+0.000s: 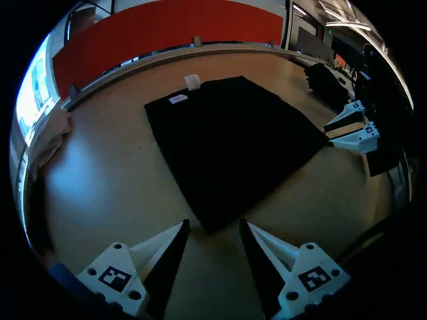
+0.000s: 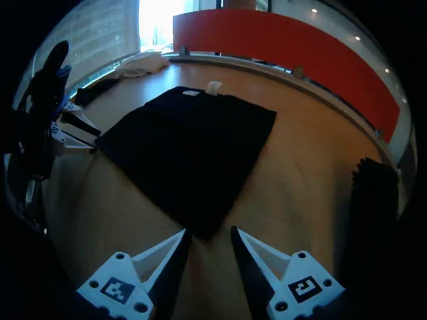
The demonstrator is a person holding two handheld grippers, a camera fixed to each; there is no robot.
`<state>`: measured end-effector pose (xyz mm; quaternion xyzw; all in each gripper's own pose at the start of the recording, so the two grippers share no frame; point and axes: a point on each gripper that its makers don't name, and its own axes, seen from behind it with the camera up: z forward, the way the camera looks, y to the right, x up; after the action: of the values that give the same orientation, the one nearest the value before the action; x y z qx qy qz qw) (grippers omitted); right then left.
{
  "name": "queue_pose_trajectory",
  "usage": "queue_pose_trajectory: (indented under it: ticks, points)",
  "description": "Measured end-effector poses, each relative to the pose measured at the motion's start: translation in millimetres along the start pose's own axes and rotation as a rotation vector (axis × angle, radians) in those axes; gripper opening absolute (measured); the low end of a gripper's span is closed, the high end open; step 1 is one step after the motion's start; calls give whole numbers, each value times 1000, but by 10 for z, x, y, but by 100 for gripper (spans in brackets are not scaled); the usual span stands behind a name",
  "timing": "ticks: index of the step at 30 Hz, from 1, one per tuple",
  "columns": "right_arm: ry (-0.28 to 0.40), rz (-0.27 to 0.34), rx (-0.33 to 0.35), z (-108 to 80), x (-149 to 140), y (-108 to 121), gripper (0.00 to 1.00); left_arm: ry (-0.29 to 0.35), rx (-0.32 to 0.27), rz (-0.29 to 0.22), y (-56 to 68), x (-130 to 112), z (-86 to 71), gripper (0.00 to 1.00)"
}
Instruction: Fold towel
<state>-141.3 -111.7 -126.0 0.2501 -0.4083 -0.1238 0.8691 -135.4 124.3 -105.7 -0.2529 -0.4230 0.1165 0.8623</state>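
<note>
A black towel (image 1: pixel 235 138) lies spread flat on the wooden table (image 1: pixel 107 176), with a white tag (image 1: pixel 178 98) near its far edge. In the left gripper view, my left gripper (image 1: pixel 214 223) is open, and the towel's near corner lies just ahead of its fingertips. The right gripper (image 1: pixel 327 134) shows at the towel's right corner. In the right gripper view, my right gripper (image 2: pixel 210 230) is open with a corner of the towel (image 2: pixel 187 149) at its fingertips. The left gripper (image 2: pixel 96 142), held by a hand, sits at the towel's left corner.
A red panel (image 1: pixel 171 26) runs behind the table's far edge. A stack of dark folded cloth (image 2: pixel 373 186) stands on the table to the right of my right gripper. A pale cloth (image 2: pixel 141 64) lies at the far side near the window.
</note>
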Motion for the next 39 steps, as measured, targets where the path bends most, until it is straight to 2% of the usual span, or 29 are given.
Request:
queue_pose_trajectory:
  ticks: [4, 6, 14, 18, 22, 24, 26, 32, 34, 39]
  points:
    - [-1, 4, 4, 8, 6, -13, 55, -5, 6, 9, -12, -5, 3, 61]
    - [-1, 3, 7, 12, 8, -21, 50, -6, 8, 13, -13, -3, 3, 59]
    - [-3, 2, 13, 15, 15, -40, 49, -8, 3, 22, -1, 8, 11, 56]
    - [-5, 8, 20, 19, 18, -42, 37, -13, 2, 19, -9, 0, 13, 53]
    - [-9, 8, 21, 18, 19, -36, 32, -19, -1, 24, -9, -2, 18, 52]
    - [-11, 6, 22, 16, 18, -34, 27, -21, -1, 26, -9, 0, 21, 49]
    - [-13, 3, 23, 13, 17, -30, 24, -22, 1, 27, -11, 4, 23, 38]
    - [-17, -1, 22, 7, 14, -37, 17, -26, 4, 33, 13, -3, 37, 25]
    - [-17, 0, 19, 3, 14, -36, 15, -27, 13, 37, -4, -2, 32, 11]
    - [-15, 11, 17, -11, 24, -38, 14, -28, 23, 49, -4, -2, 18, 9]
